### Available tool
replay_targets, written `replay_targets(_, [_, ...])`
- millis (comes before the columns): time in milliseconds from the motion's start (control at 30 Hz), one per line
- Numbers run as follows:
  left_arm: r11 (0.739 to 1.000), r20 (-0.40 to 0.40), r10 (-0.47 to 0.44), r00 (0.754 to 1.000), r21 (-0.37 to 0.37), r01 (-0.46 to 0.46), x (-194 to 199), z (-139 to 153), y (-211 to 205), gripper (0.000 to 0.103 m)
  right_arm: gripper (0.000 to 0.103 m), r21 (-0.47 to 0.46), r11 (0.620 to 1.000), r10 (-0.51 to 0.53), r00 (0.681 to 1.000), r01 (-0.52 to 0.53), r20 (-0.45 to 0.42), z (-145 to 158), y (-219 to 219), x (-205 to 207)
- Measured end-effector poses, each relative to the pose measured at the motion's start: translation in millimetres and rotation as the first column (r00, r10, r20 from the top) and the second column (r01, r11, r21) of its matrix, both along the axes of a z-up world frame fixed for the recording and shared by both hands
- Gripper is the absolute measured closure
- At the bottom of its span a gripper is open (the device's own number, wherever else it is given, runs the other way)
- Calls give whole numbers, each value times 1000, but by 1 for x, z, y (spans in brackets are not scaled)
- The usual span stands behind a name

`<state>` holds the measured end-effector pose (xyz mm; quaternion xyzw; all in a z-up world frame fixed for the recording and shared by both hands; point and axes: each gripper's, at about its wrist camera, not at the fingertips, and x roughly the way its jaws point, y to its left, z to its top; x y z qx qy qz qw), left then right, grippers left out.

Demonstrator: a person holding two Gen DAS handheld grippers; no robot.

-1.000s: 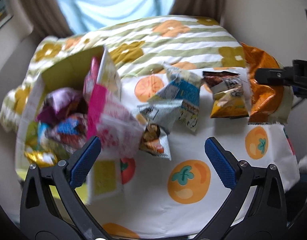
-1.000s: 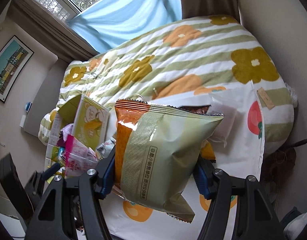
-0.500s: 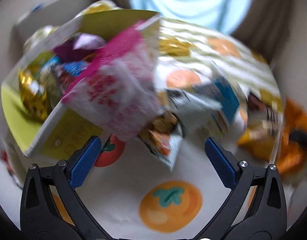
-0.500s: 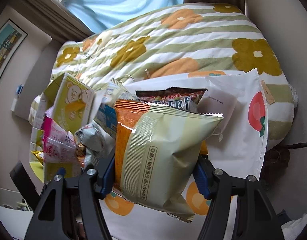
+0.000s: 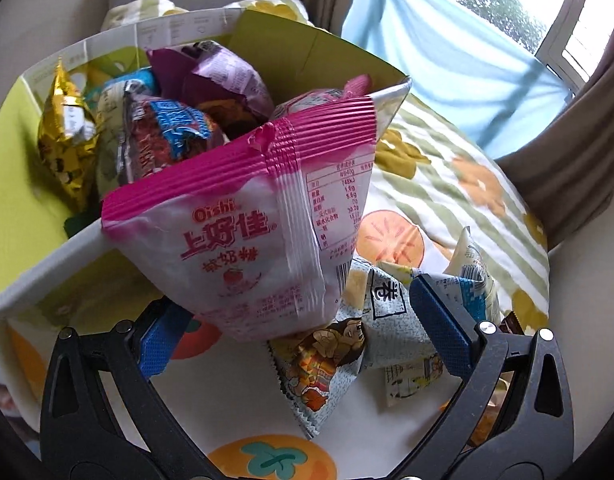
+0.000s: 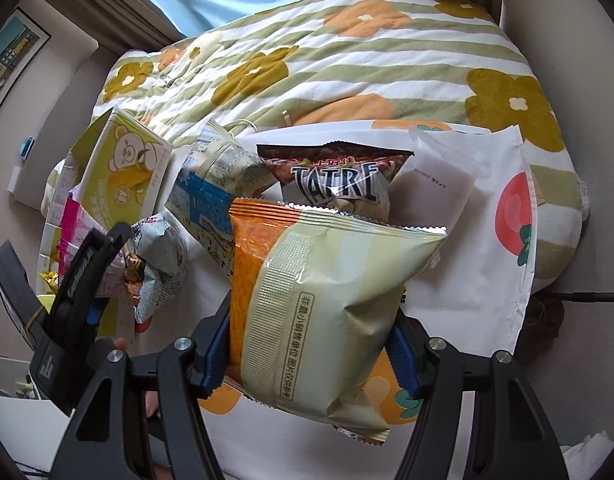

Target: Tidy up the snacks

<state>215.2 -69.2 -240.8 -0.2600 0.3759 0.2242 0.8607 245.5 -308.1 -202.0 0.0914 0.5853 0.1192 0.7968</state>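
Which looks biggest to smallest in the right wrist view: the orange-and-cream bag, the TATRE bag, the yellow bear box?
1. Orange-and-cream bag, though it is held closest to the camera by the right gripper.
2 and 3. TATRE bag and yellow bear box look alike; unranked.

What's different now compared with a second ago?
The left tool swung in toward the snack box, so the pink candy bag hanging over its front edge now sits just ahead of the open fingers. Nothing was picked up or dropped. The right tool moved a little but stays clamped on the orange and cream chip bag, and the loose packets lie where they were.
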Motion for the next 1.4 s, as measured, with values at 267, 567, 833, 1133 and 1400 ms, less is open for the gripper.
replay_targets(267, [991, 42, -129, 991, -30, 131, 2, -2, 3, 39, 41, 0, 1000, 14, 1000, -14, 12, 1, 5, 2])
replay_targets(567, [956, 40, -291, 956, 45, 289, -5, 4, -3, 54, 41, 21, 1000, -10, 1000, 10, -3, -5, 2, -2])
replay_targets(833, [931, 59, -362, 930, 62, 359, -26, 19, -4, 58, 41, 43, 999, -31, 1000, 30, 7, -3, 2, -11])
replay_targets(1133, [907, 163, -419, 893, 40, 419, -45, 60, 7, 58, 41, 58, 997, -56, 996, 52, 65, 20, 7, -28])
replay_targets(1400, [894, 252, -448, 858, 108, 435, -55, 126, 39, 58, 41, 79, 996, -44, 987, 32, 156, 62, 32, -35])
